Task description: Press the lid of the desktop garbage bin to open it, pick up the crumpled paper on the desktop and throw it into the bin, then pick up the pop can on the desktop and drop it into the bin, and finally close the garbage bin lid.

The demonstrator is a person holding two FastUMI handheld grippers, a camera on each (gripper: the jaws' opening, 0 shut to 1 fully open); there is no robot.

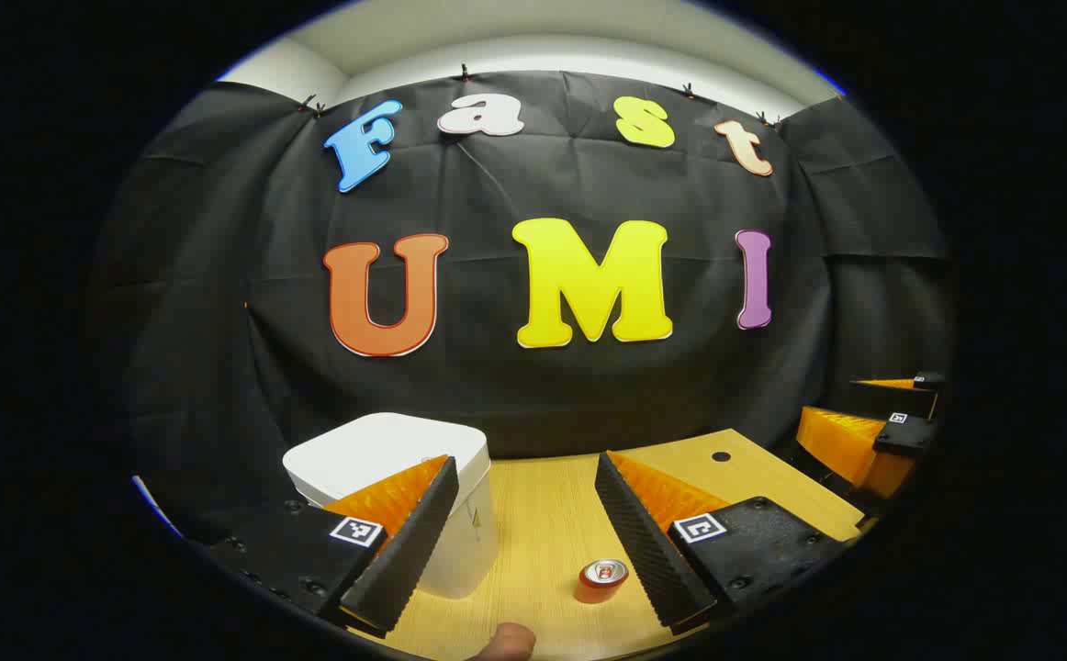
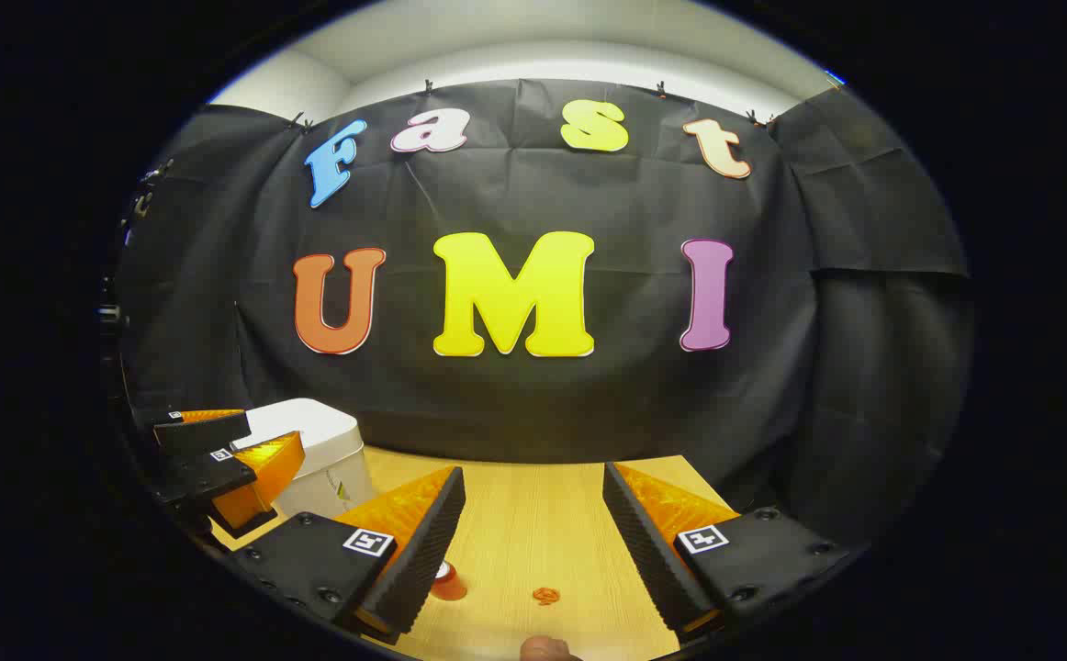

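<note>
Nearest in the left gripper view, my left gripper (image 1: 533, 532) hangs above the wooden table (image 1: 543, 514) with its two fingers spread wide apart and nothing between them. Just beyond the fingertips, a red pop can (image 1: 601, 580) stands upright on the table, close to the right finger. Behind the left finger sits the white garbage bin (image 1: 396, 459), its lid down. Farther off at the right edge, my other gripper shows from the side.

In the right gripper view, my right gripper (image 2: 533, 542) is also spread open and holds nothing. The pop can (image 2: 447, 581) peeks out beside its left finger. A small orange crumpled paper (image 2: 546, 596) lies on the table between the fingers, untouched. Farther left, the garbage bin (image 2: 313, 431) stands partly behind my left gripper (image 2: 221, 459). The black cloth wall closes the scene.
</note>
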